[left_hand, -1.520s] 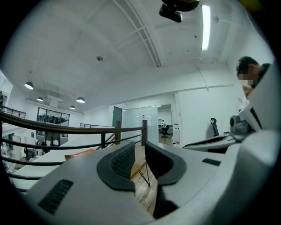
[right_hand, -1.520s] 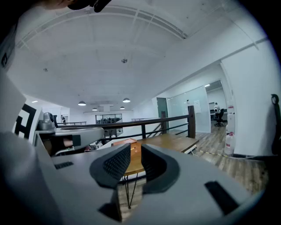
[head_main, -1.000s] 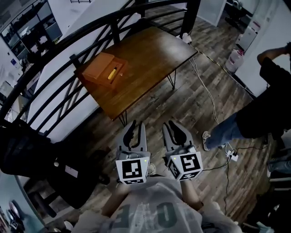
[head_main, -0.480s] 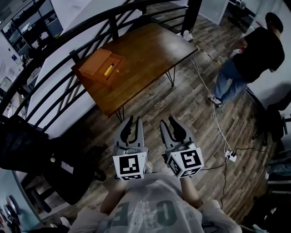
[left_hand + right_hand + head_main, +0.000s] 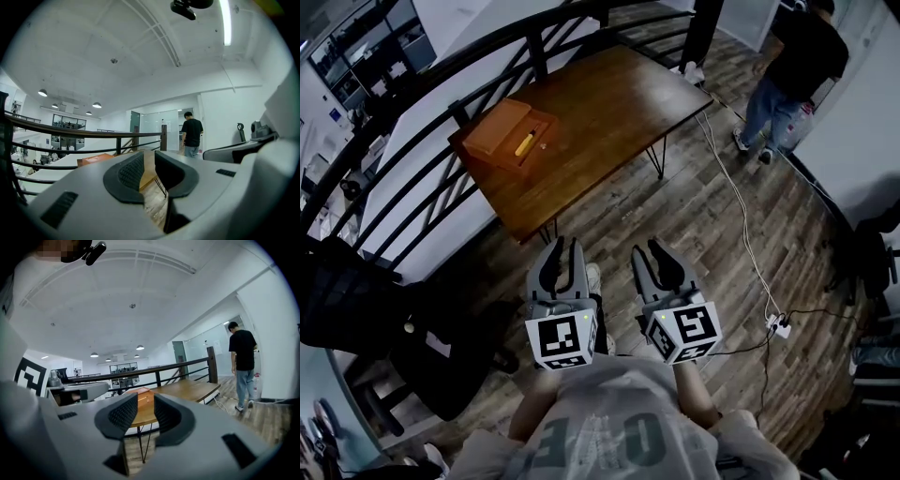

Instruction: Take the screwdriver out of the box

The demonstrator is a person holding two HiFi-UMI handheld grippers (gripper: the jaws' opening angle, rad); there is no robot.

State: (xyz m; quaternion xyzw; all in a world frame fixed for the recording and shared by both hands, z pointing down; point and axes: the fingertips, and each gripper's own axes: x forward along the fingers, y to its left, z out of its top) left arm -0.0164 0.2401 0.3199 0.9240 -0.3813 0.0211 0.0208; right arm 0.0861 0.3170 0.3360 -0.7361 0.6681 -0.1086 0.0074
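Observation:
In the head view a wooden box (image 5: 492, 131) lies open at the left end of the wooden table (image 5: 609, 103), with a yellow screwdriver (image 5: 525, 143) in it. Both grippers hang over the floor, well short of the table. My left gripper (image 5: 565, 248) (image 5: 149, 161) is open by a narrow gap, with nothing between its pads. My right gripper (image 5: 652, 251) (image 5: 146, 404) is also open and empty; its jaws have just parted, then eased closer. The box (image 5: 139, 391) shows far ahead between the right jaws.
A black railing (image 5: 487, 56) runs behind the table. A black chair (image 5: 375, 319) stands at the lower left. A person (image 5: 787, 56) stands at the far right by a white wall. A cable (image 5: 741, 216) runs across the floor to a power strip (image 5: 778, 323).
The person at the right has walked away toward the upper right. The left gripper's jaws have come closer together. Both grippers have shifted slightly.

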